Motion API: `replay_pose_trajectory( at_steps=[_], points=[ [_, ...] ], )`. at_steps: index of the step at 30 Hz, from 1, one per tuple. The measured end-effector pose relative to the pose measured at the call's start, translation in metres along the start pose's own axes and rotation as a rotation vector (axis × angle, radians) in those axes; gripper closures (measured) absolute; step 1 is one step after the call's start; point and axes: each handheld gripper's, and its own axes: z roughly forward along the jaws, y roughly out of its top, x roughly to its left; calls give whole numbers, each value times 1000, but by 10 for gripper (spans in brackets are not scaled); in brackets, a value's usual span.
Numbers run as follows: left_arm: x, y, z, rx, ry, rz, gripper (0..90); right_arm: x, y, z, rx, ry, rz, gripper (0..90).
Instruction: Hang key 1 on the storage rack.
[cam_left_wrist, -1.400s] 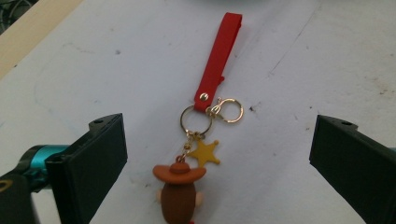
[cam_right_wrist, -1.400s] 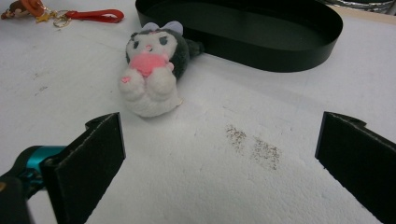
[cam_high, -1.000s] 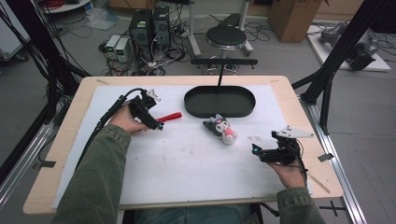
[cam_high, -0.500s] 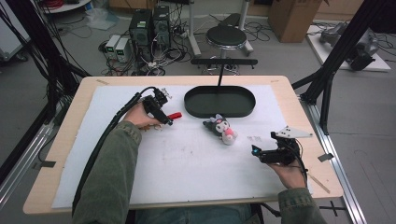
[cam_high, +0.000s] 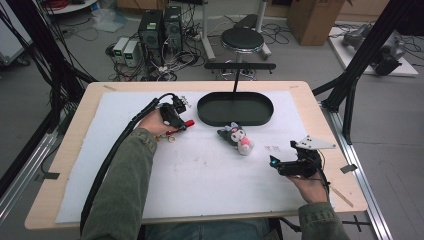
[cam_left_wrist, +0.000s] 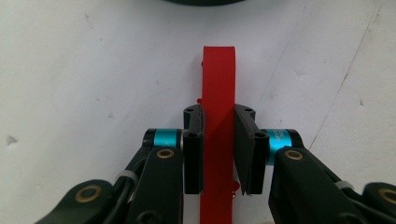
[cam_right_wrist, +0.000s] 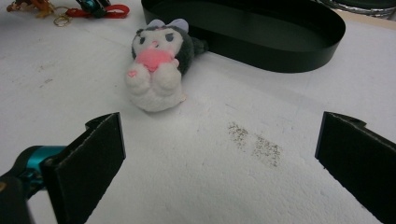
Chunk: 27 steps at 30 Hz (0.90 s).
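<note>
Your worktop (cam_high: 320, 125) carried a white sheet (cam_high: 210, 175), and on it, toward the far edge, sat the black oval tray (cam_high: 235, 108). Just in front of the tray's near wall lay the small plush toy (cam_high: 237, 140), dark-headed with a white body and a pink patch, on its side and untouched. Your right hand-held gripper (cam_high: 274, 162) rested near the worktop's right front corner, well apart from the toy, jaws spread wide with nothing between them; its own view looked past both black pads (cam_right_wrist: 100, 154) at the toy (cam_right_wrist: 156, 70) and the tray (cam_right_wrist: 261, 32) behind it. Your left hand-held gripper (cam_high: 184, 124) sat just left of the tray, and its jaws had just been closing: they were clenched on the red strip (cam_left_wrist: 218, 116), pads pressing both sides while the strip lay on the sheet. In the high view, the red strip (cam_high: 189, 122) poked out toward the tray, with a small metal ring (cam_high: 171, 138) just beside your left hand (cam_high: 152, 122).
</note>
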Motion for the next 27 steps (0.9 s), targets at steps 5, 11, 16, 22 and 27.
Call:
replay_pose_trajectory(
  at_steps=[5, 11, 16, 22, 27],
  points=[
    [0, -1, -5, -15, -13, 1, 748, 1, 0, 0, 6, -1, -2, 5],
    [4, 0, -29, -87, -39, -7, 748, 1, 0, 0, 7, 11, -1, 5],
    [4, 2, -58, -112, -39, -22, 747, 2, 1, 2, 10, 17, -7, 5],
    [3, 6, -100, -170, -5, -54, 747, 3, 2, 4, 7, 33, -11, 5],
    [0, 15, -137, -230, 0, -59, 747, 3, 2, 5, 2, 38, -12, 5]
  ],
)
